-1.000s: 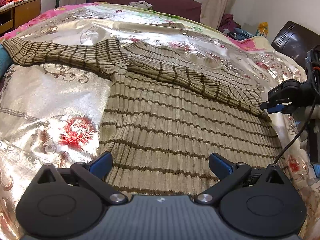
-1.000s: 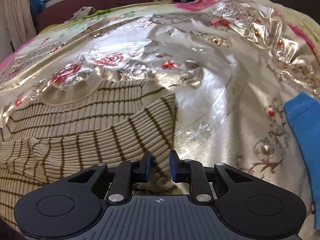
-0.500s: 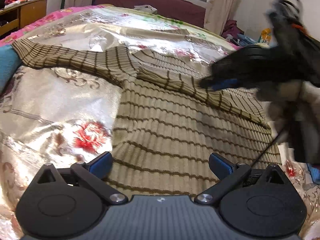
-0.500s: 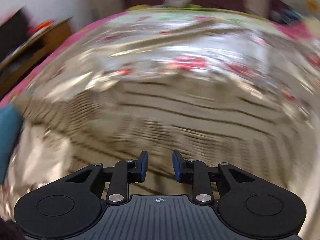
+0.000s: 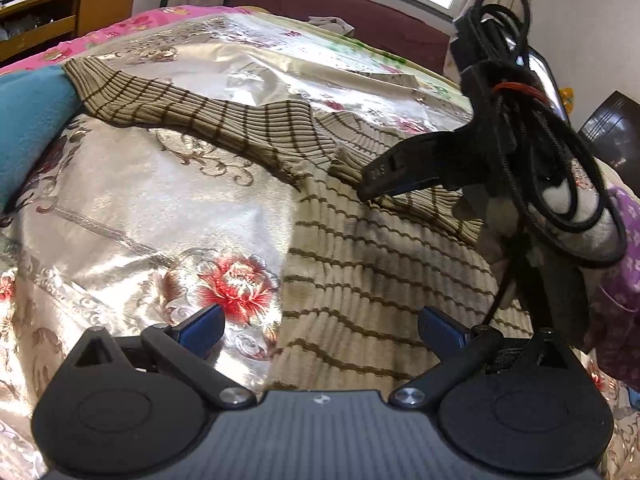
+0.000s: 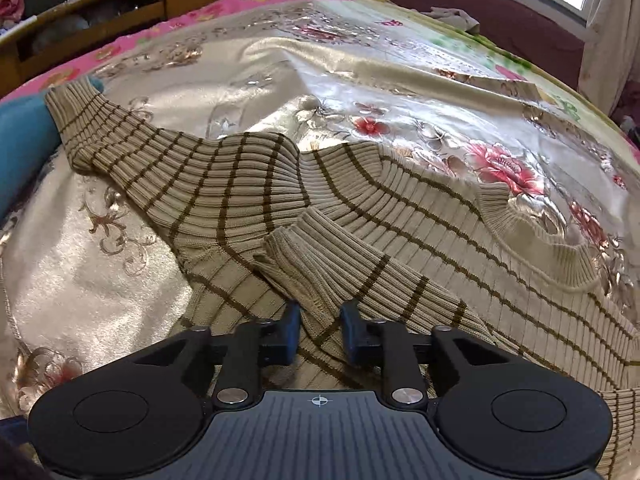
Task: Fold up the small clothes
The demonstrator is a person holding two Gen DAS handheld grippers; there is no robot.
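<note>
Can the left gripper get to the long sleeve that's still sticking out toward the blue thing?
Probably yes. The left gripper is open and empty, and only bare shiny bedspread lies between it and the stretched-out sleeve. The right gripper sits off to the other side, over the folded sleeve.

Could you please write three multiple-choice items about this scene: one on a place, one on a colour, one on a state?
1. Where does the cuff of the folded sleeve lie?
A. on the sweater's body
B. on the wooden desk
C. hanging off the bed

2. What colour are the stripes of the sweater?
A. red
B. dark brown
C. white

3. How does the other sleeve lie?
A. rolled into a ball
B. tucked under the body
C. stretched out flat towards the blue cloth

Answers:
1 A, the cuff rests on the striped body just ahead of the right hand-held gripper, whose jaws are closing with the sleeve fabric in front of them.
2 B, thin dark brown lines cross the beige knit.
3 C, it reaches sideways across the bedspread to the blue cloth.
</note>
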